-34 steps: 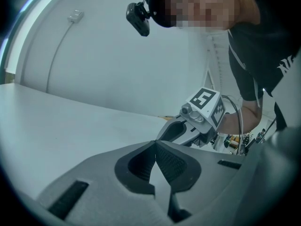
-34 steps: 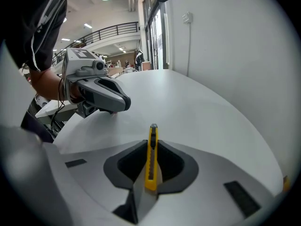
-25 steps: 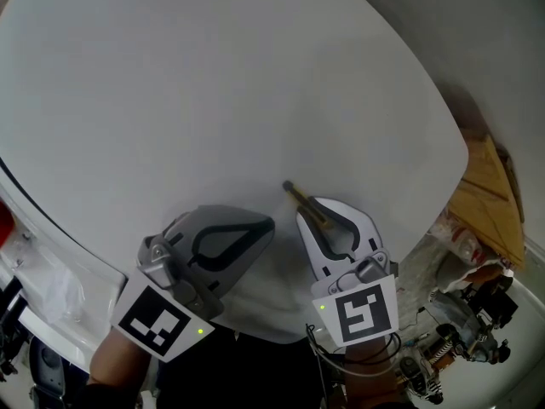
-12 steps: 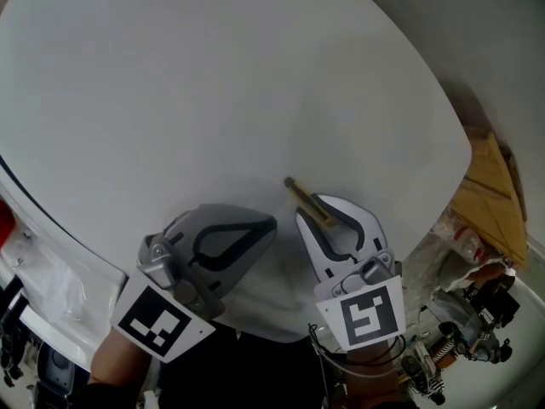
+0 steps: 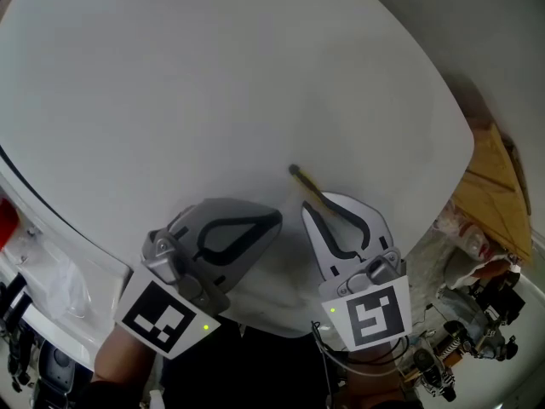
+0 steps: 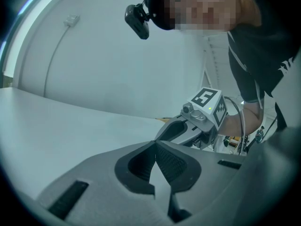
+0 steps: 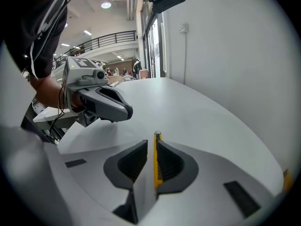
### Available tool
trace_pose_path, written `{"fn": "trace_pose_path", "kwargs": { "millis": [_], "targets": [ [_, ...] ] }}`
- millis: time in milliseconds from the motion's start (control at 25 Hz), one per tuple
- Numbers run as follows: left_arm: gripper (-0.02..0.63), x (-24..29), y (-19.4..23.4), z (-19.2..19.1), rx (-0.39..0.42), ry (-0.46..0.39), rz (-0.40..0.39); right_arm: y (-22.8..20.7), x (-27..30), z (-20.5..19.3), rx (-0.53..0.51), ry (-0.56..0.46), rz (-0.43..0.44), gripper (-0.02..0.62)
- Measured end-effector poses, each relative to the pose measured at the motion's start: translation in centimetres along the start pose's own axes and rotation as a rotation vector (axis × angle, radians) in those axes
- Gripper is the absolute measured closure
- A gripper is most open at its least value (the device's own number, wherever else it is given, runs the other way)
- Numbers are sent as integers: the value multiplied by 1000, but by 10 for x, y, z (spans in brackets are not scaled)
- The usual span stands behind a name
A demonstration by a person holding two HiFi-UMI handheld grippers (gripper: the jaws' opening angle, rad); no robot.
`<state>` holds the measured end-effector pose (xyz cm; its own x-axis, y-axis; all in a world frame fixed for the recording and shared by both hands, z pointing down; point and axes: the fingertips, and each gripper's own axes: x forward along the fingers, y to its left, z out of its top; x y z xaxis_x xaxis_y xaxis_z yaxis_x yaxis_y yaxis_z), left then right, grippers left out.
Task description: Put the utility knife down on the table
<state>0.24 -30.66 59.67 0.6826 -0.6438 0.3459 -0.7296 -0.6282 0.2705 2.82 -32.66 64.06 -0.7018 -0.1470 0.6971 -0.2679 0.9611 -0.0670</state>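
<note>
Knife [image 5: 307,185] stays clamped in our right gripper [image 5: 317,201], edged slightly forward over the surface [image 5: 213,83], still unreleased; our left gripper [image 5: 271,221], jaws together, holds nothing.

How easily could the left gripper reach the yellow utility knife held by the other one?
Probably yes: the left gripper sits beside the right gripper, with only bare white table between them. But its fingers are shut, and the right gripper clamps the yellow utility knife, leaving only the tip free.

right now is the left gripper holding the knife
No, the left gripper is shut on nothing; the right gripper clamps the utility knife.
</note>
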Motion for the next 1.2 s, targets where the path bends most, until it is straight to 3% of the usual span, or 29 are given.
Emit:
{"fn": "trace_pose_path", "kwargs": {
  "millis": [400, 600, 760, 960, 1080, 1200],
  "targets": [
    [601, 15, -12, 19, 15, -8, -11, -15, -29, 8, 18, -47, -12, 578],
    [601, -60, -43, 37, 20, -64, -24, 58, -57, 53, 5, -73, -1, 589],
    [601, -89, -50, 17, -136, -38, -57, 89, -75, 75, 67, -108, 51, 591],
    [601, -141, -70, 12, -128, -42, -86, 132, -100, 92, 78, -147, 25, 591],
    [601, -164, -96, 25, -131, -32, -103, 162, -127, 90, 216, -263, 144, 591],
    [601, -181, -114, 49, -67, -41, -128, 166, -164, 98, 356, -409, 143, 589]
  ]
}}
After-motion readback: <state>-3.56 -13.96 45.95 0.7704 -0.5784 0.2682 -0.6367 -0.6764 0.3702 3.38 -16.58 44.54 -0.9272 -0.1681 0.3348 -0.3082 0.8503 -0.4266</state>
